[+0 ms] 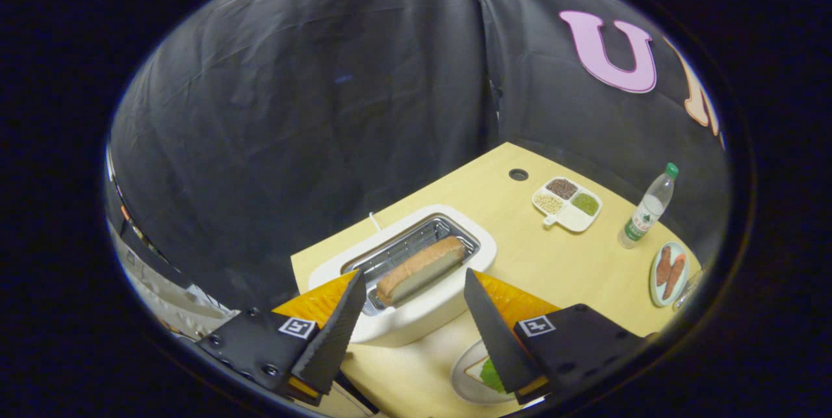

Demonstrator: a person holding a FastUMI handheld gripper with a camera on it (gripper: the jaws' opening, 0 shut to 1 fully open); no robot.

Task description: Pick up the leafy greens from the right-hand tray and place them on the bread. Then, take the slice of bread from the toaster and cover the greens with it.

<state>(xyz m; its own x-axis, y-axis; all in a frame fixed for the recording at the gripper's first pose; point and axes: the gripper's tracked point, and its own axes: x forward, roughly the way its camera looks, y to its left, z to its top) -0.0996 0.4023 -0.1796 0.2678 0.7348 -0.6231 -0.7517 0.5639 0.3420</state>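
A white toaster [416,320] stands on the pale wooden table [559,262], with a slice of bread [421,268] standing up out of its slot. My gripper [416,288] hovers open above the toaster, one finger on each side of the bread slice, neither touching it. Below the right finger [491,327] lies a white plate [465,376] holding a bread slice with leafy greens [491,376] on top, partly hidden by that finger.
Beyond the toaster sit a white divided dish [567,205] of grains and beans, a water bottle [647,207] with a green cap, and a plate of sausages [669,272]. A round cable hole [518,174] marks the table's far corner.
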